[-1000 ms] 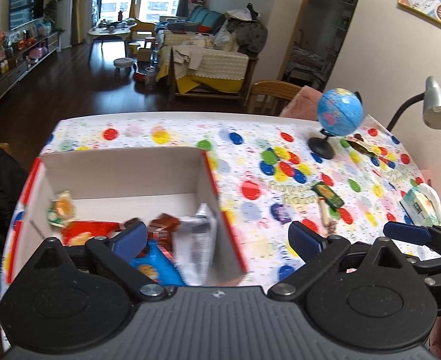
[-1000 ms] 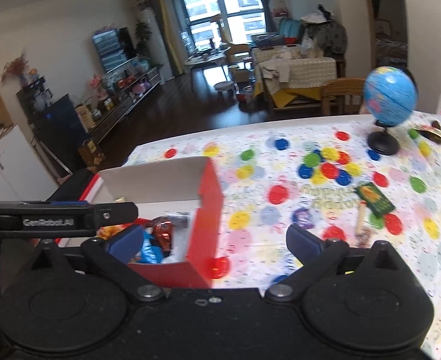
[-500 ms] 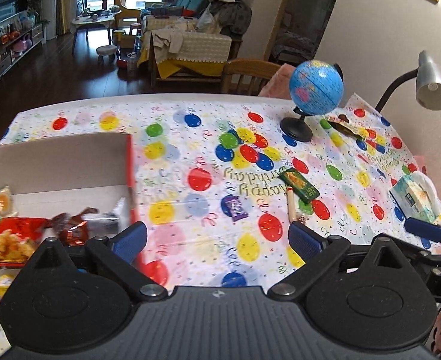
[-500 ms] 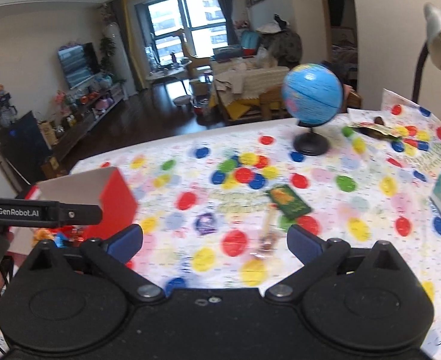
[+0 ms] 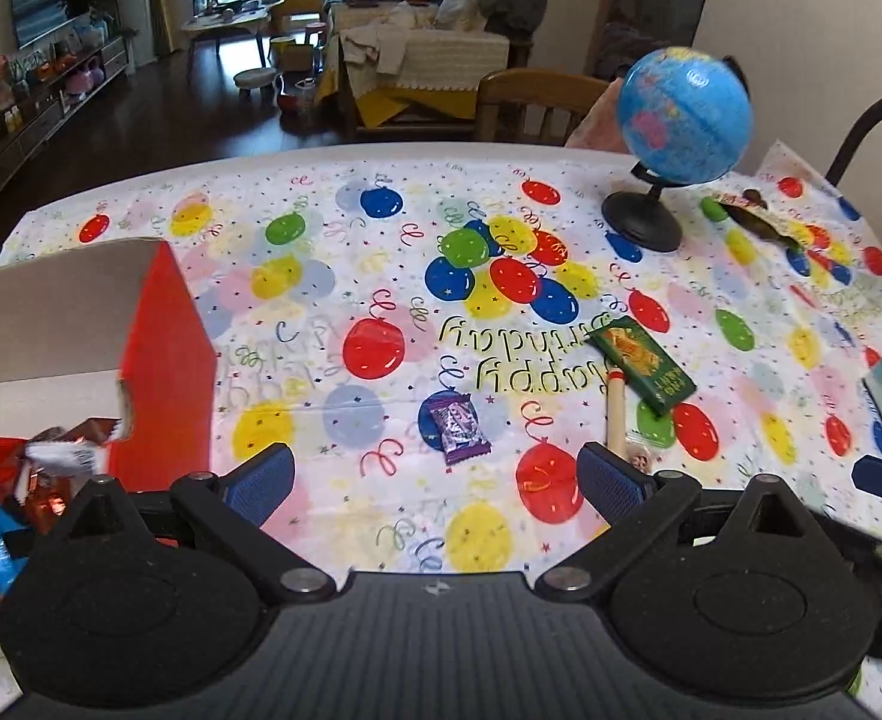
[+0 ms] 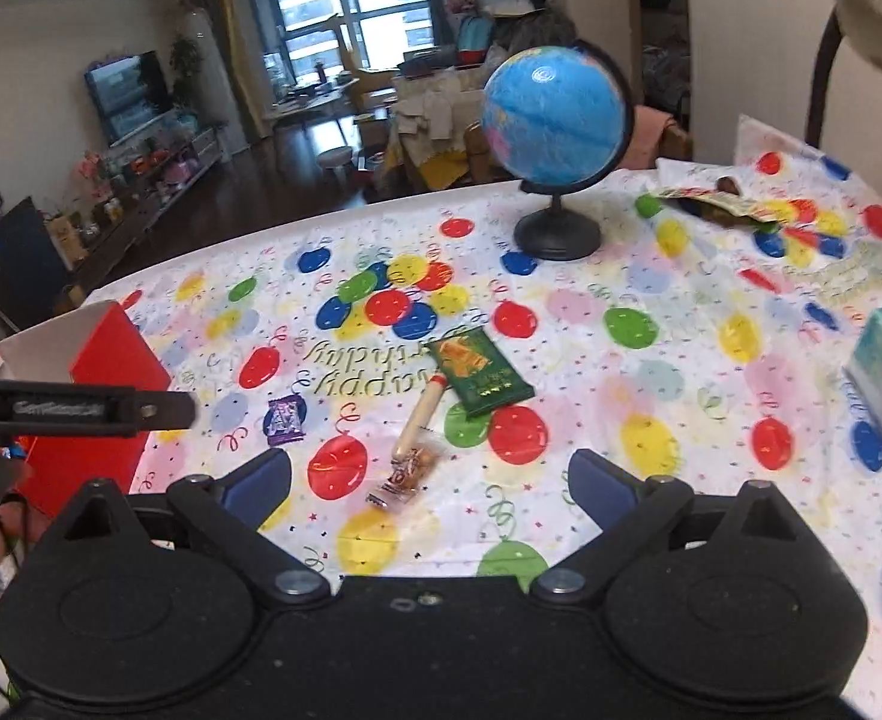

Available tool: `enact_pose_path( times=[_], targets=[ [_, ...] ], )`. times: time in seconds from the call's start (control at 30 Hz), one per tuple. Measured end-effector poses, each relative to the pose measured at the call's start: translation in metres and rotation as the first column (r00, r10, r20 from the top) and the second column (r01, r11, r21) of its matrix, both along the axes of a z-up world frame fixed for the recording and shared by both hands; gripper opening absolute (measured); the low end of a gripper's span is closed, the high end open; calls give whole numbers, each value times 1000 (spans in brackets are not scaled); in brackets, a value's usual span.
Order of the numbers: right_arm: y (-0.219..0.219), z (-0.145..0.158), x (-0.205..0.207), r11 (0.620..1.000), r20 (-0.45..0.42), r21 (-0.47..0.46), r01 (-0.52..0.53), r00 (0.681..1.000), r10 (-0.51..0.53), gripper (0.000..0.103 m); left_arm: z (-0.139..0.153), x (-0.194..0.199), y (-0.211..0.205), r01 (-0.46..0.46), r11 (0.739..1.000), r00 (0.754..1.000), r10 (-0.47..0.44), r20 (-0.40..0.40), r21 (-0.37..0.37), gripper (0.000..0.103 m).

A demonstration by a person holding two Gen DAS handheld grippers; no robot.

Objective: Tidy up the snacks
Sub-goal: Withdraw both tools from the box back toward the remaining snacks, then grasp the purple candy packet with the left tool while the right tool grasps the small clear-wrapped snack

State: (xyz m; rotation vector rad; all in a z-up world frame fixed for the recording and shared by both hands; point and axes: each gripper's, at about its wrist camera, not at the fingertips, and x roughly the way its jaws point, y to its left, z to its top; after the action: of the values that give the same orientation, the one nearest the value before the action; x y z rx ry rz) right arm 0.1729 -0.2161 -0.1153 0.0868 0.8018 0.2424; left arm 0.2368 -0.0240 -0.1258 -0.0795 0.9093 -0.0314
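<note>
Left gripper point(image 5: 435, 480): jaws wide apart, nothing held. Right gripper point(image 6: 429, 477): likewise wide open and empty. Over the last second both have swung away from the box point(image 5: 165, 354), which now sits at the far left edge of the left view, and they now face the loose snacks to the right of it. In my judgement a drop into the box is complete and the next pick is being lined up.

Box contents: several wrappers, red, orange and blue; no labels legible. Still outside the box: a purple sachet point(image 5: 459, 426) nearest it, then a stick snack point(image 6: 420, 414) with a clear nut packet point(image 6: 408, 471) at its end, then a green packet point(image 6: 480, 372) touching the stick, print unreadable.

Legible writing: "Happy Birthday" on the cloth point(image 5: 321, 222), upside down to the cameras. The lettering on the left gripper's side bar is blurred.
</note>
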Motion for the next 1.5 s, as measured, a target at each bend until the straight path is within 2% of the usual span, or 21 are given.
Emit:
enact_pose_path(
  times=[0.2,0.37,0.57,0.63,0.77,0.83,0.87,1.07,1.23,1.33,1.37,1.5],
  targets=[
    [3,-23,24,1000,-62,12,-13,998,14,93,-23,28,-11,0,1000,999,2,-49,23,101],
    [18,-40,38,999,-84,-11,-52,995,51,92,-41,49,-12,-6,999,995,10,-95,33,100],
    [27,-58,55,999,-145,-6,-42,989,41,82,-57,69,-13,-24,999,989,27,-142,21,100],
    [29,-62,60,999,-155,-17,-34,987,31,80,-61,72,-13,-21,1000,988,23,-153,13,92],
    [35,-71,70,999,-176,-36,-26,984,19,71,-68,79,-18,-4,1000,986,8,-167,22,87],
    [36,-75,74,999,-189,-30,-21,982,15,65,-71,82,-18,-3,1000,984,5,-181,12,71],
    [35,-77,76,1000,-196,-25,-19,981,14,63,-73,84,-18,-2,1000,982,3,-189,7,69],
    [35,-82,79,1000,-194,-4,-1,981,1,50,-75,88,-20,0,1000,983,0,-182,1,66],
    [37,-82,79,1000,-187,-11,4,982,-6,36,-74,86,-26,6,999,987,3,-162,51,41],
    [38,-83,75,1000,-177,-26,-5,984,0,28,-74,83,-28,13,998,988,-4,-151,62,31],
    [38,-83,73,1000,-175,-30,-9,985,3,23,-74,82,-28,19,998,989,-9,-149,65,28],
    [38,-83,67,999,-158,-46,-21,987,13,18,-73,82,-26,39,998,988,-32,-149,48,23]
  ],
)
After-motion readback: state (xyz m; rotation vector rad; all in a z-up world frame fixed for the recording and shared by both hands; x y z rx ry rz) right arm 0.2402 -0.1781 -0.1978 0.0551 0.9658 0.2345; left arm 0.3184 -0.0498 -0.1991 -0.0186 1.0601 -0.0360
